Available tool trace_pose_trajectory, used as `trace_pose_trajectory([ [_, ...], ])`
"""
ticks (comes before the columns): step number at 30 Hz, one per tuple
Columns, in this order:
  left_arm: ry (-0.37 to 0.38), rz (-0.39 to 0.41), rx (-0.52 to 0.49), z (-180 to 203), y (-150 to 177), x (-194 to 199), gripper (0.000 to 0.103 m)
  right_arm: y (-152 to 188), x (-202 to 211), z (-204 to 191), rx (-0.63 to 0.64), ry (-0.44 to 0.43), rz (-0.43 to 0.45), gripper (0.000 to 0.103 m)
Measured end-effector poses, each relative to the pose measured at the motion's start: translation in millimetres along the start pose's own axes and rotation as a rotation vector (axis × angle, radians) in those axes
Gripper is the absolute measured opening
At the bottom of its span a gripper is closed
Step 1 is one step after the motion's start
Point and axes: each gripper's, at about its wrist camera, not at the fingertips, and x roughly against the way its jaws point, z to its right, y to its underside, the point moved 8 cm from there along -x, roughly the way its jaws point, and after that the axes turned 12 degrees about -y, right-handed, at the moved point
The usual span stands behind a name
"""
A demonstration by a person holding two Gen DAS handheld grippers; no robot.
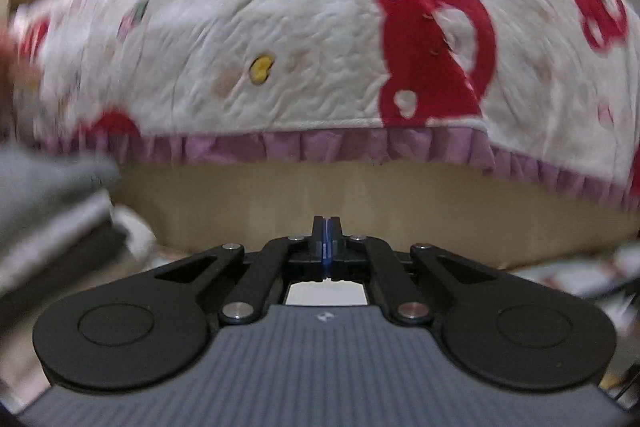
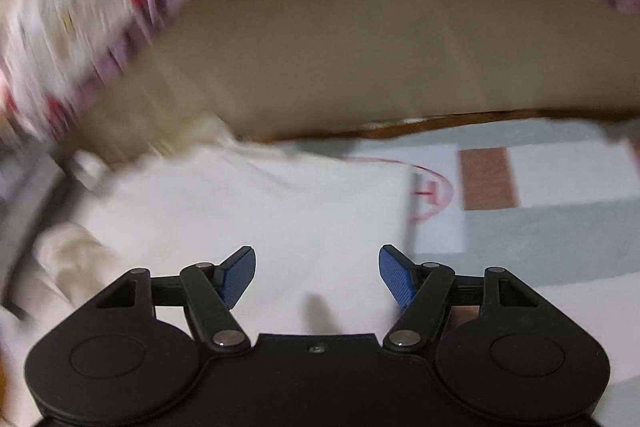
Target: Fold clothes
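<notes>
**Folding station: gripper and garment status**

Left gripper point(image 1: 326, 223) is sitting pressed together, nothing between its pads. Right gripper point(image 2: 317, 277) is hanging spread above the white garment point(image 2: 248, 211), which is lying below the quilt point(image 1: 320, 39), beside the striped mat point(image 2: 552, 227).

left gripper point(image 1: 326, 227): black linkage arms, silver rivets, round black discs at either side
left body: ribbed grey housing with a small pale logo, perhaps a lightning mark
right gripper point(image 2: 316, 277): same black arms, blue ridged pads point(image 2: 240, 277), one centre screw
</notes>
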Motion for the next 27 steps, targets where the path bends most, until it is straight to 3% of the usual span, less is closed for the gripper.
trace_pose_trajectory([
  [2, -0.130, -0.109, -0.012, -22.0, 25.5, -18.7, 0.000, 7.5, -6.6, 8.9, 0.031, 0.102, -0.047, 0.073],
  [5, -0.157, -0.307, 0.095, -50.9, 66.4, -37.8, 0.006, 12.6, -8.4, 24.3, -0.053, 0.124, -0.053, 0.073],
  [8, -0.173, -0.354, 0.139, -63.9, 85.0, -44.1, 0.023, 11.8, -3.6, 29.6, -0.143, 0.075, -0.014, 0.073],
  [9, -0.179, -0.364, 0.151, -67.7, 90.5, -45.8, 0.034, 13.1, -3.1, 29.4, -0.153, 0.067, -0.007, 0.074],
  [13, -0.119, -0.371, 0.087, -61.5, 92.2, -59.3, 0.058, 13.3, -8.0, 30.2, -0.155, 0.062, -0.003, 0.074],
  [16, -0.038, -0.489, 0.057, -51.8, 107.0, -80.2, 0.077, 13.7, -8.7, 29.9, -0.142, 0.056, 0.007, 0.074],
  [18, -0.016, -0.544, 0.002, -42.3, 115.2, -88.4, 0.082, 14.0, -9.9, 27.9, -0.128, 0.048, 0.014, 0.074],
  [20, -0.034, -0.521, -0.120, -29.2, 114.2, -90.5, 0.066, 13.8, -12.2, 25.7, -0.110, 0.043, 0.022, 0.074],
  [21, -0.041, -0.497, -0.173, -23.5, 113.0, -89.3, 0.026, 13.6, -13.7, 25.2, -0.101, 0.043, 0.026, 0.074],
  [22, -0.048, -0.468, -0.223, -18.1, 111.5, -87.0, 0.001, 13.5, -14.9, 25.0, -0.093, 0.046, 0.031, 0.074],
  [25, -0.081, -0.362, -0.303, -7.8, 97.7, -80.1, 0.000, 12.9, -16.4, 23.9, -0.079, 0.055, 0.042, 0.074],
  [27, -0.103, -0.241, -0.325, -3.4, 77.7, -72.0, 0.000, 12.5, -17.0, 23.4, -0.074, 0.058, 0.048, 0.074],
])
